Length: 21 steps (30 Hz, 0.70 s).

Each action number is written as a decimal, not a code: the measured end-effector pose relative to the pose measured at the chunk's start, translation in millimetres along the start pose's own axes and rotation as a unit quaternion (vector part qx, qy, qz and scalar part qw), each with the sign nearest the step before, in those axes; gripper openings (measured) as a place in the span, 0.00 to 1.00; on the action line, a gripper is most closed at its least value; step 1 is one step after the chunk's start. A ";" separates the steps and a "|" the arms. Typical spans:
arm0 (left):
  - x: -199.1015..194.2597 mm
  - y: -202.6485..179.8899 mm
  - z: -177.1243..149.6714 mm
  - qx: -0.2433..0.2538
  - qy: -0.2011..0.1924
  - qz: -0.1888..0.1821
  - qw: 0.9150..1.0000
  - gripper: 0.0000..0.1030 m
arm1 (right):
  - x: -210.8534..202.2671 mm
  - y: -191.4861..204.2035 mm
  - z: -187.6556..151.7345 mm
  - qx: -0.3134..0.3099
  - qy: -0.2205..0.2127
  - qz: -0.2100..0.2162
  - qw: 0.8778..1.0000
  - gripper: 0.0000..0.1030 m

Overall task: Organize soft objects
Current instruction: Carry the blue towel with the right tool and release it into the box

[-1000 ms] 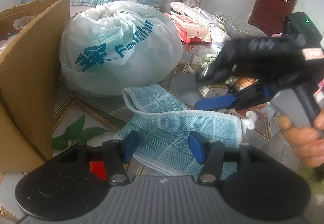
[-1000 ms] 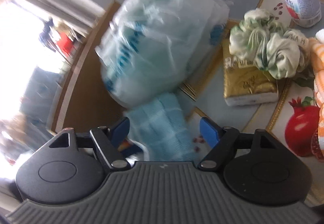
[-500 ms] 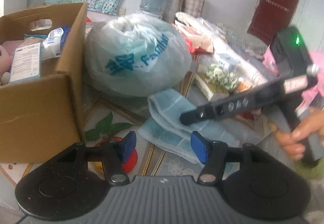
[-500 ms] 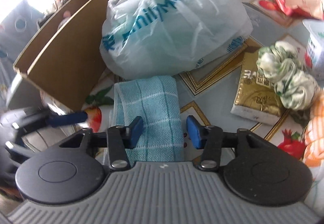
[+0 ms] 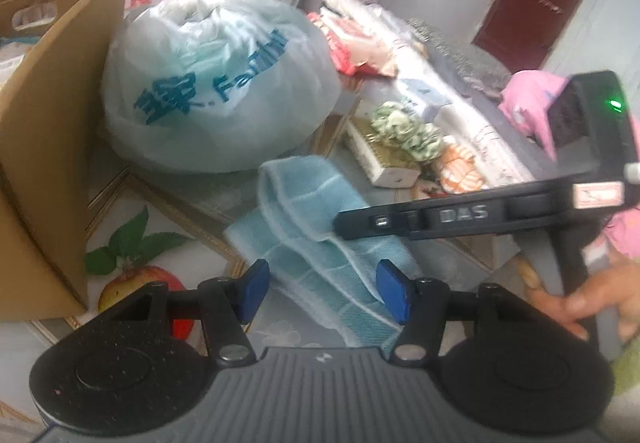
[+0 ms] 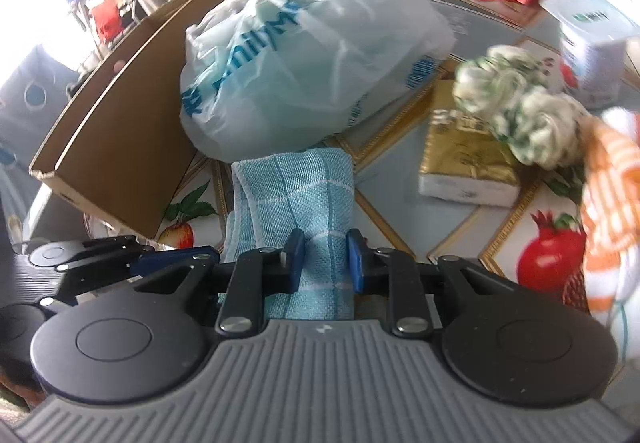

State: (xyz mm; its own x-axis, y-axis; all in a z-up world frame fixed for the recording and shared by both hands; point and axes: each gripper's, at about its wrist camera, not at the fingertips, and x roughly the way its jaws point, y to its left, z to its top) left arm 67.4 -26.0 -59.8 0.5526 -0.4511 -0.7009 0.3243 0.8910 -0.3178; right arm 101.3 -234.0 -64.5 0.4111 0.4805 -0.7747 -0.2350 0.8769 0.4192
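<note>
Fruit-print tablecloth [image 6: 472, 239] w/ cardboard box [image 6: 120, 147]; right gripper [image 6: 326, 259] closing on blue towel [image 6: 296, 195], left gripper [image 5: 320, 293] open.

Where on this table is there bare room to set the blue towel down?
Free: the strip between the cardboard box and the blue towel, and the patch between the towel and the gold packet. Crowded: behind, by the plastic bag, and right, around the green scrunchie.
</note>
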 end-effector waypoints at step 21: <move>32.2 -21.7 19.0 0.029 0.021 -0.012 0.999 0.58 | 14.0 -59.2 -12.0 0.191 0.017 0.198 0.961 0.21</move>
State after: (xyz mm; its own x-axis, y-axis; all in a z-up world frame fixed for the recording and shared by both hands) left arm 92.8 -60.8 -63.3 0.5109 -0.4690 -0.7205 0.3818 0.8747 -0.2986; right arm 110.4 -279.3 -105.8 0.3252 0.7820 -0.5317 -0.0242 0.5690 0.8220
